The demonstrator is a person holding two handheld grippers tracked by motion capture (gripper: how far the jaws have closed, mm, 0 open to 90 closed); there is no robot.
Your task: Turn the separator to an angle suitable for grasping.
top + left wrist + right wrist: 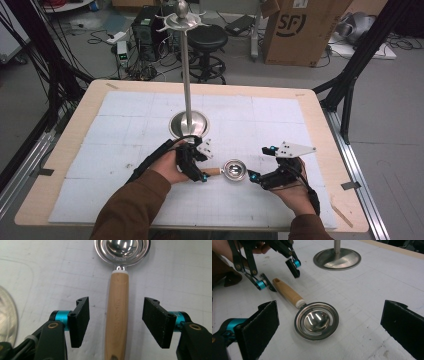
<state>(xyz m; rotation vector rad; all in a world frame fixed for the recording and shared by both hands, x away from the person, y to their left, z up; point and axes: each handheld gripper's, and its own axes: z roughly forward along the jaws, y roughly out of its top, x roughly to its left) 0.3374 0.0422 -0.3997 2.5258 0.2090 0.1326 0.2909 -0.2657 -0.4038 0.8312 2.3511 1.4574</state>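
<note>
Straddling the wooden handle [117, 315] of a steel ladle [231, 170], the left gripper [115, 321] is held wide open, nothing yet gripped.

Taken from the left of the ladle: the left gripper's pads [80, 320] are seen apart on either side of the handle, clear of the wood, so a slip is judged likely if the jaws are closed off-centre, since the round handle could be rolled aside or squeezed out. The ladle itself lies flat on the white mat [125, 120], its bowl [317, 320] up, in front of the base [189, 124] of the tall hanging stand. To the right of the ladle, the right gripper [332, 332] is also spread wide and empty, just beside the bowl; a knock against the rim is judged possible, by which the handle would be swung out from between the left pads.
</note>
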